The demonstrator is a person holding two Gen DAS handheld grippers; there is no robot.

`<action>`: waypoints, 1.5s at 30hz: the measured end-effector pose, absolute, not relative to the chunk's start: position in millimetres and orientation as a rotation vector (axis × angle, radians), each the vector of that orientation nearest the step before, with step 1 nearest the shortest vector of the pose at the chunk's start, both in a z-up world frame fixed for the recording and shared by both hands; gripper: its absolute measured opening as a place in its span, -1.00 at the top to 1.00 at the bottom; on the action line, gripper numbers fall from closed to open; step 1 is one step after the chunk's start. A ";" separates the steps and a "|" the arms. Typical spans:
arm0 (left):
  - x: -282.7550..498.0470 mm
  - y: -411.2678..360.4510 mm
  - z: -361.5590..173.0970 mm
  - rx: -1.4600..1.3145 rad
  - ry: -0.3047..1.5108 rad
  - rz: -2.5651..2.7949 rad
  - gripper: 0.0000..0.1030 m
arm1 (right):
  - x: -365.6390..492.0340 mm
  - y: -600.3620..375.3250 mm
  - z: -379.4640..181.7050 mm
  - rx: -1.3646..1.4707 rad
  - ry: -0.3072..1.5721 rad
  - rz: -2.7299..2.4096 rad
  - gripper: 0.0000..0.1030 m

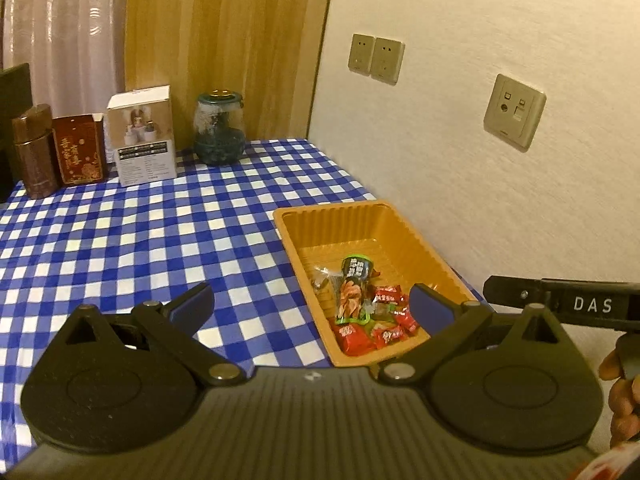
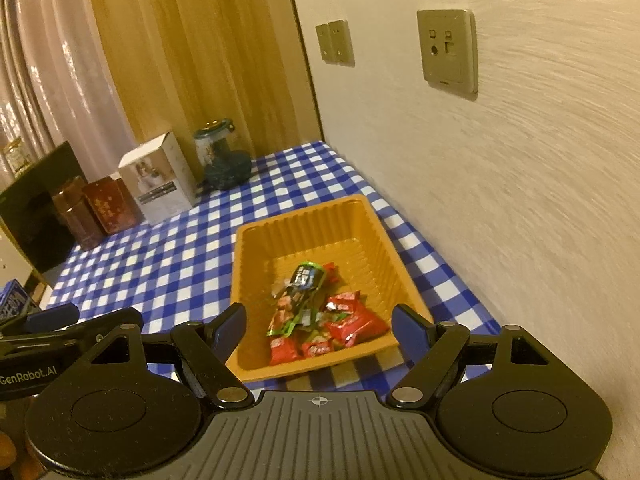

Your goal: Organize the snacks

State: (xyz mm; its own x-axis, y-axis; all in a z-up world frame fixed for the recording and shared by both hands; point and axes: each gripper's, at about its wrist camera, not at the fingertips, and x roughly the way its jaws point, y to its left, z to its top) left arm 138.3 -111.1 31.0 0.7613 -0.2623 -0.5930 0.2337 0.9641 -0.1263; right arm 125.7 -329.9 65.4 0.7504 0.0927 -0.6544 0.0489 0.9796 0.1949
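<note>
We count one orange plastic tray (image 2: pixel 362 216) on the blue-checked counter (image 1: pixel 132 224), beside the wall. In its near end lie one green-edged snack pouch (image 2: pixel 298 294) and a pile of red-wrapped candies (image 2: pixel 352 320), perhaps five; overlaps keep us from an exact count. Both the left hand-held gripper (image 1: pixel 312 304) and the right hand-held gripper (image 2: pixel 320 324) are released, nothing between their blue pads. Along the far edge stand two brown tins (image 1: pixel 36 152), one white box (image 1: pixel 142 136) and one glass jar (image 1: pixel 219 128). Three wall plates (image 1: pixel 514 110) show.
</note>
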 end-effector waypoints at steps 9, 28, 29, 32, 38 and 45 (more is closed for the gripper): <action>106.4 -95.3 34.8 -0.092 0.660 -0.245 -1.00 | 91.1 -317.1 74.6 0.216 0.714 0.022 -0.54; 29.7 -71.9 50.1 -0.060 0.639 -0.130 -1.00 | 26.3 -281.6 84.5 0.080 0.697 0.061 -0.54; 26.4 -71.0 49.2 -0.057 0.642 -0.123 -1.00 | 23.6 -280.5 82.9 0.076 0.701 0.060 -0.54; 19.5 -67.5 44.8 -0.042 0.651 -0.102 -1.00 | 18.0 -277.3 76.5 0.074 0.720 0.068 -0.54; 9.6 -58.9 33.4 -0.050 0.690 -0.083 -1.00 | 11.0 -270.8 71.5 0.052 0.729 0.071 -0.54; 5.8 -56.1 29.0 -0.049 0.704 -0.074 -1.00 | 5.9 -265.5 67.9 0.052 0.732 0.089 -0.54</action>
State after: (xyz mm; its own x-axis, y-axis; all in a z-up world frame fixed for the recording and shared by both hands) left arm 5.8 -56.1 28.9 0.7600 -0.0845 -0.6445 0.0513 0.9962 -0.0701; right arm 5.9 -265.5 67.9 0.7404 0.0995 -0.6648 -0.0629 0.9949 0.0788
